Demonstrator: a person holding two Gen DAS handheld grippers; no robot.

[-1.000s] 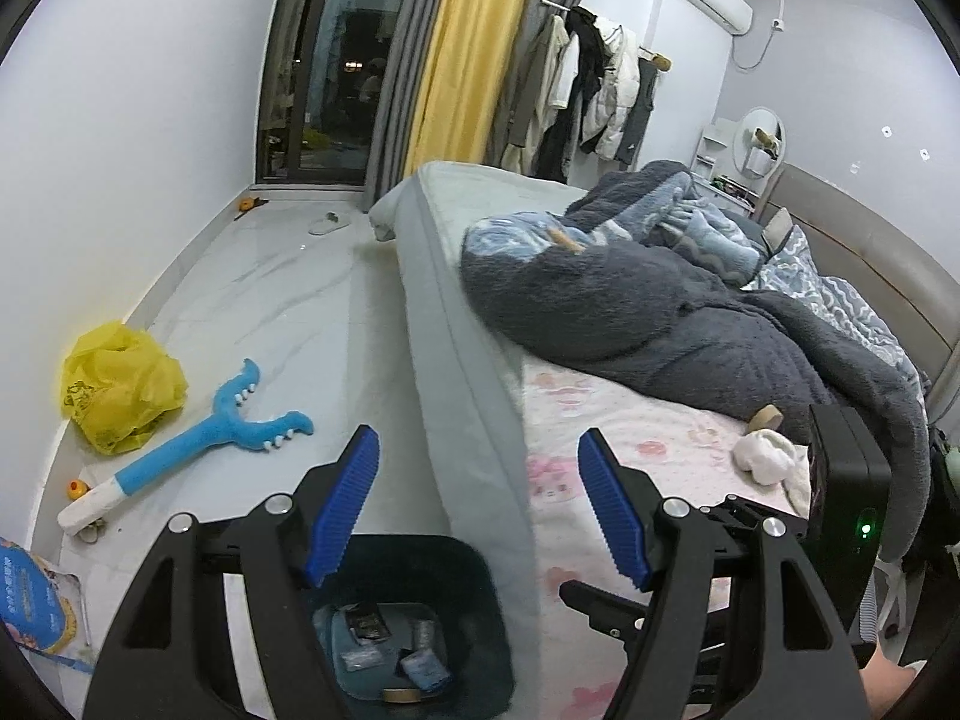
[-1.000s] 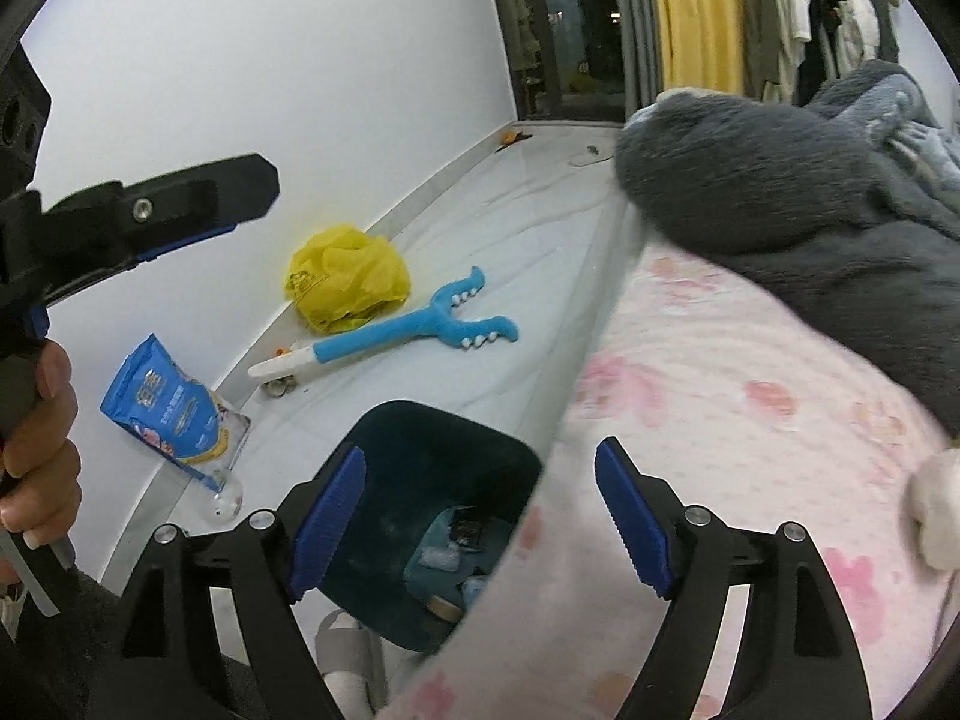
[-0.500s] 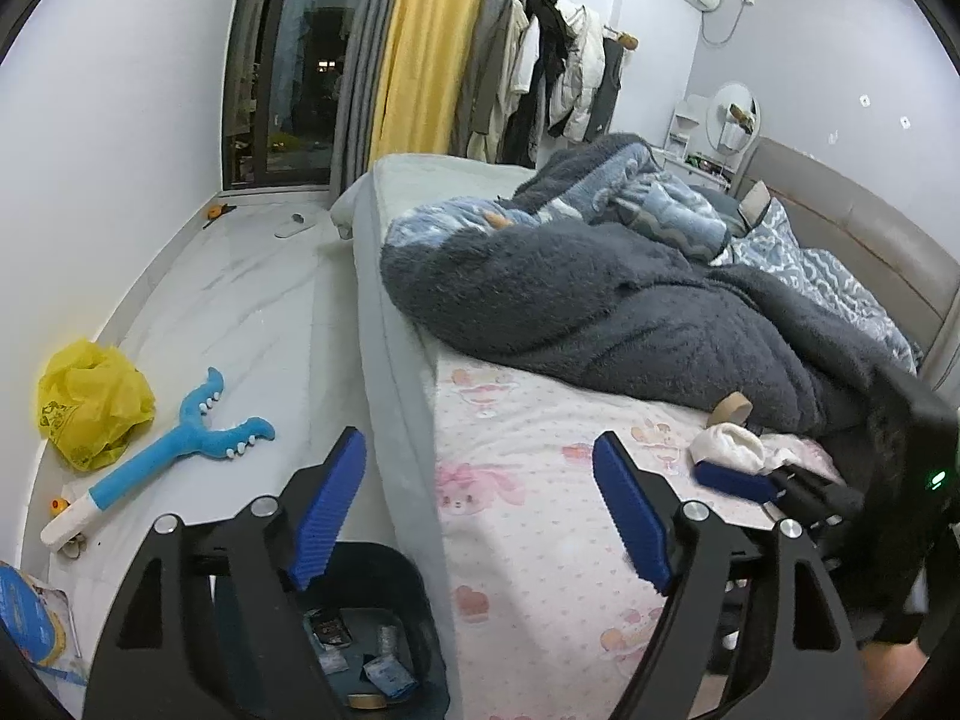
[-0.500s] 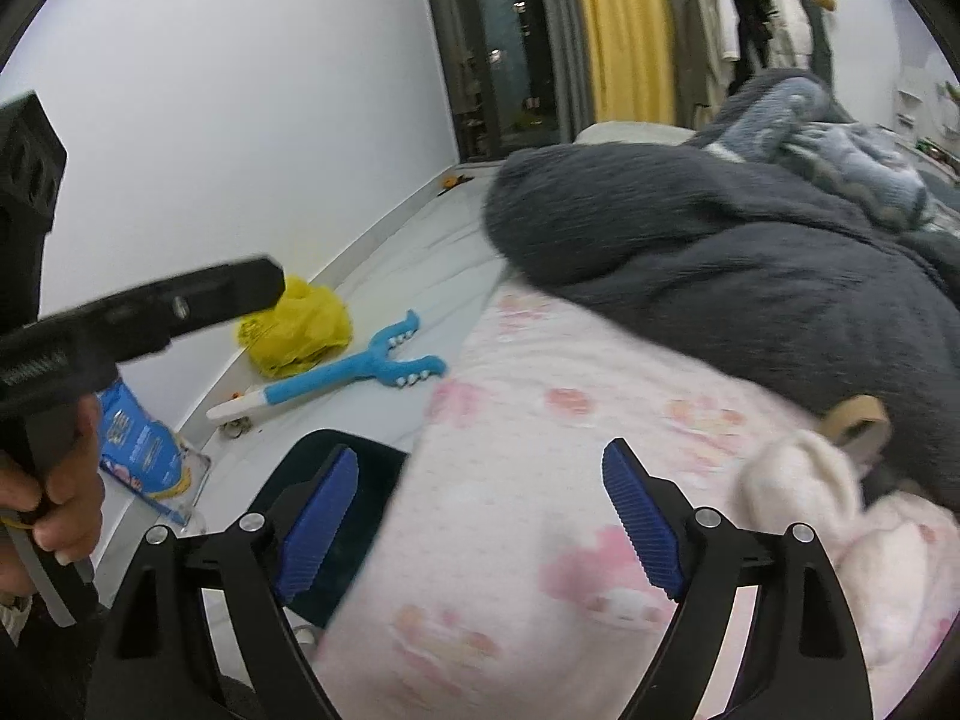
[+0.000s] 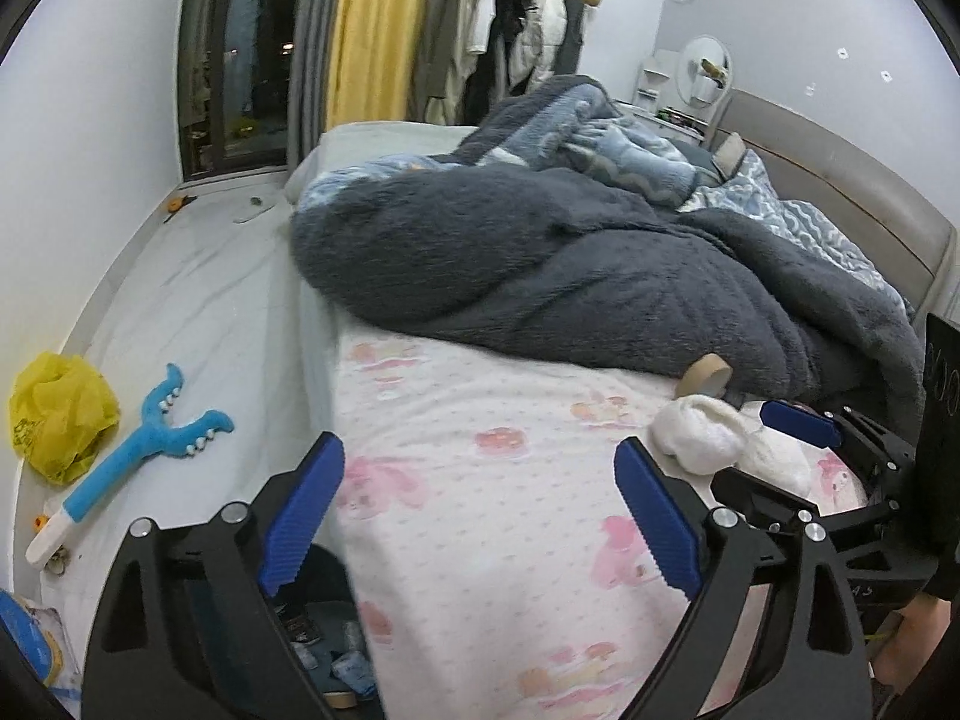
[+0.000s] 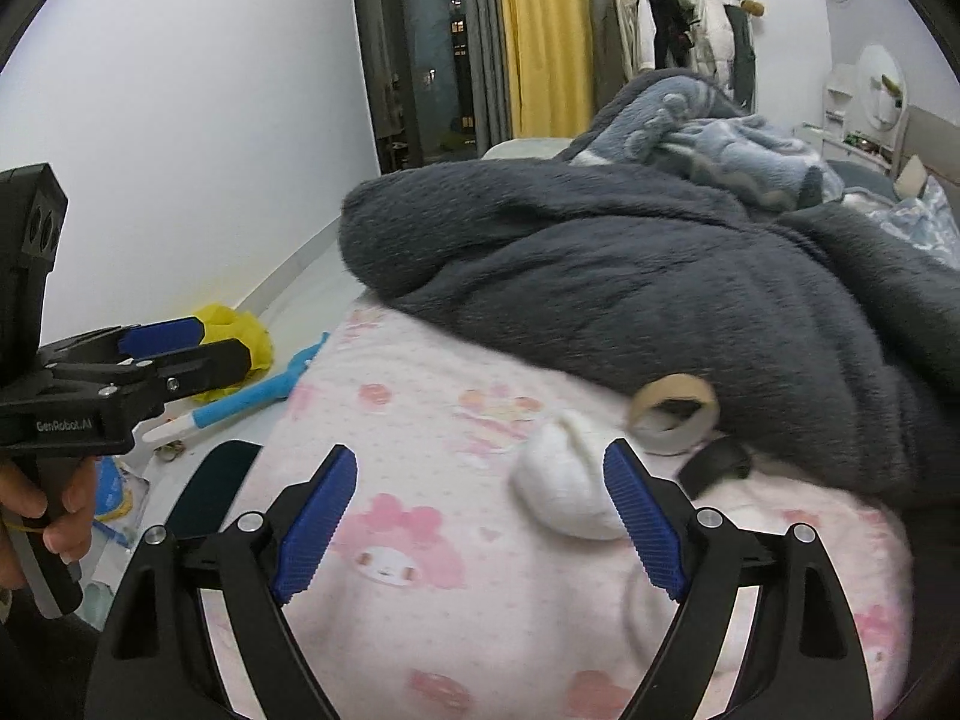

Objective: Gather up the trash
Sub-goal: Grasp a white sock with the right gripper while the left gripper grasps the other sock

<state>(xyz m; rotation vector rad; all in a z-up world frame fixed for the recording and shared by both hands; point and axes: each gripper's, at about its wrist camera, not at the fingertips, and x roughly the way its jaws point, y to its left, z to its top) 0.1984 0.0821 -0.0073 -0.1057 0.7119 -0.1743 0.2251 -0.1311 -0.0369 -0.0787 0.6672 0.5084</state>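
A crumpled white tissue wad [image 6: 564, 495] lies on the pink patterned bed sheet [image 6: 420, 420], with an empty cardboard tape roll [image 6: 675, 411] just behind it against the dark grey blanket [image 6: 660, 276]. My right gripper [image 6: 477, 519] is open and empty, hovering over the sheet with its right pad beside the tissue. My left gripper [image 5: 480, 519] is open and empty over the bed's edge. The tissue [image 5: 699, 432] and roll [image 5: 705, 375] also show in the left wrist view. A dark trash bin [image 5: 327, 624] holding several scraps sits on the floor below the bed edge.
On the white floor lie a yellow plastic bag [image 5: 60, 414], a blue and white toy [image 5: 129, 456] and a blue snack packet [image 5: 24, 636]. A small black object [image 6: 717, 465] lies by the roll. Clothes hang at the far wall.
Both grippers moved right, from over the trash bin to over the bed. The tissue and tape roll now sit close in front of the right gripper.
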